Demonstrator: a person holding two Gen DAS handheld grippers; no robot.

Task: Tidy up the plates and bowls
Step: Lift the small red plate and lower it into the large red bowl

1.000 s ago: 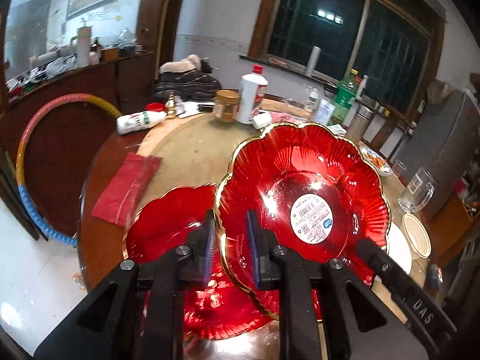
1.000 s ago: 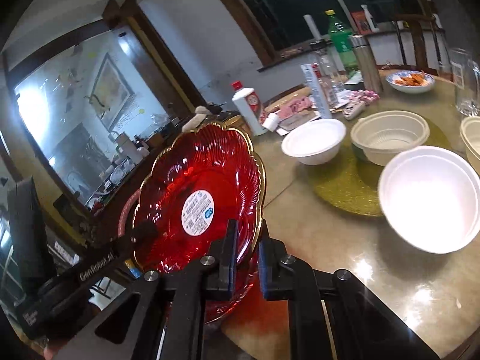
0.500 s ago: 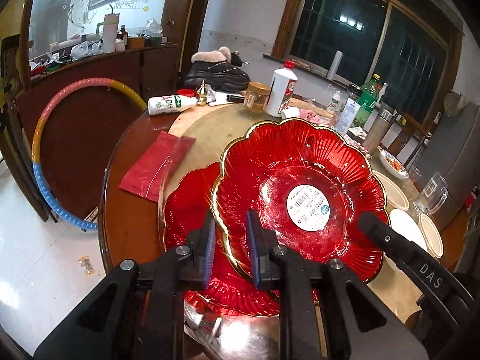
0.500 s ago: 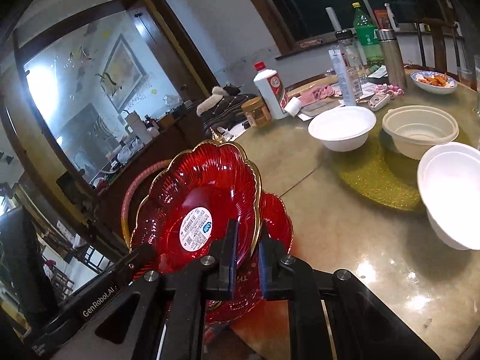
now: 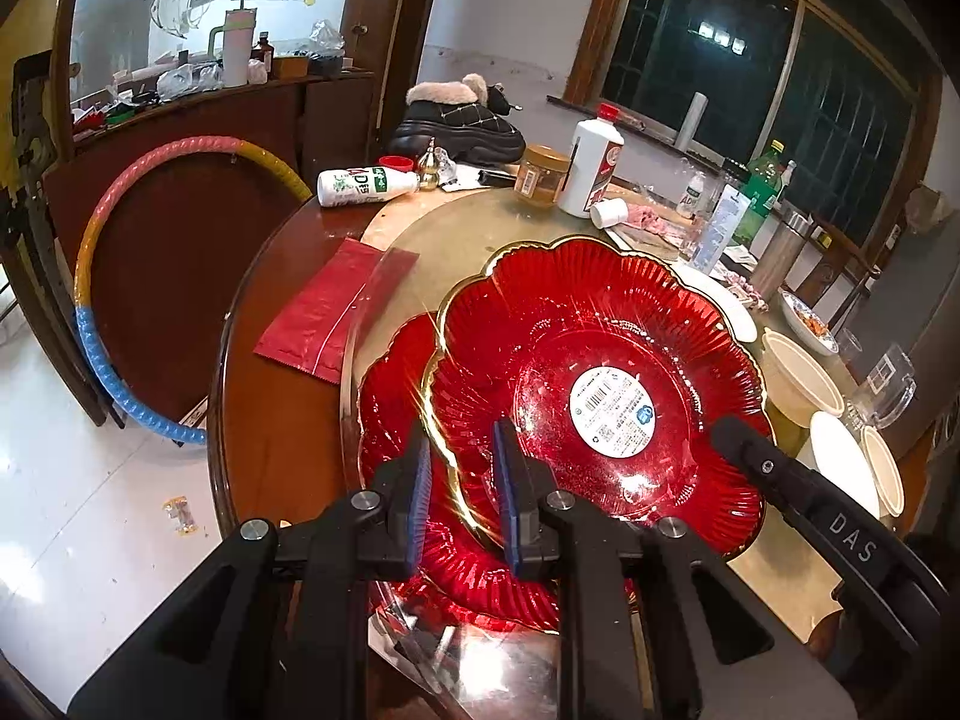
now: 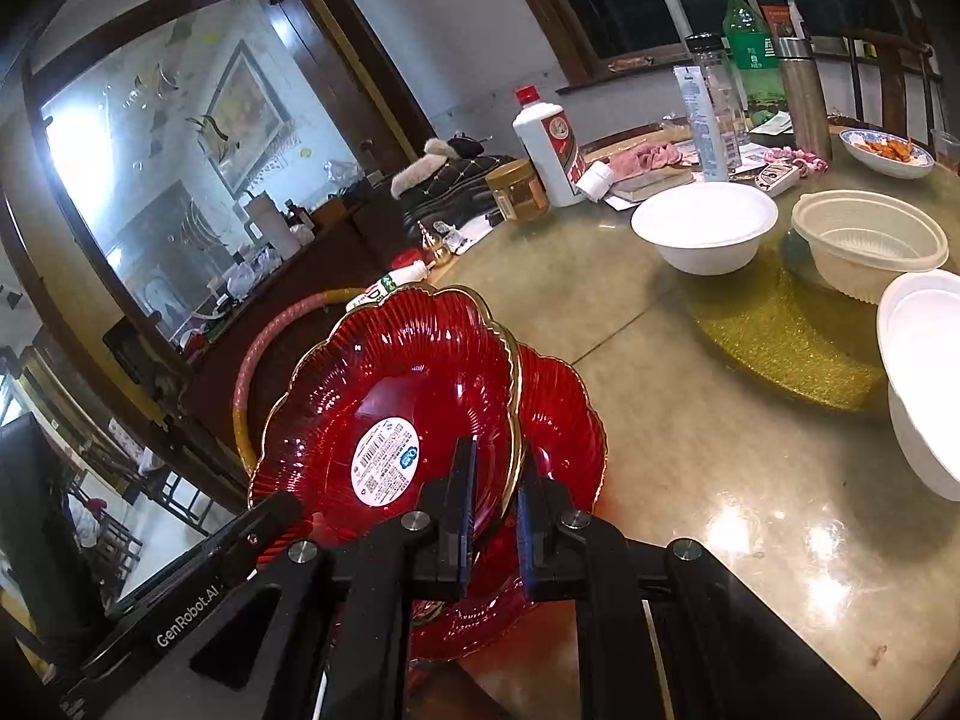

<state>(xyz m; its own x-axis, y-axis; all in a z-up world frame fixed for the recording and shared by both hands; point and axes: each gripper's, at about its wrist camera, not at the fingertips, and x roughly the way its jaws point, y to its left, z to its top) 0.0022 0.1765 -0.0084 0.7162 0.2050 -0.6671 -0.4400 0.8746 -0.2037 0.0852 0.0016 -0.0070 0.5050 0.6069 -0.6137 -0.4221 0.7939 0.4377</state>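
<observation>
Gold-rimmed red scalloped plate (image 5: 600,372), tilted above second red plate (image 5: 408,480) on table.

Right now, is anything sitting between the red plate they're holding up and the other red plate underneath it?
Nothing visible. The held red plate, pinched at its rim by both the left gripper and the right gripper, hangs directly over the lower red plate on the table.

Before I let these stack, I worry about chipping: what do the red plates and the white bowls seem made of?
The held red plate and the second red plate under it look like translucent glass or hard acrylic: glossy ribbed surface, sharp glints, gold-painted rim; I cannot tell which. The white bowl looks matte and thin, probably disposable foam or pulp. The ribbed cream bowl looks like thin plastic.
</observation>
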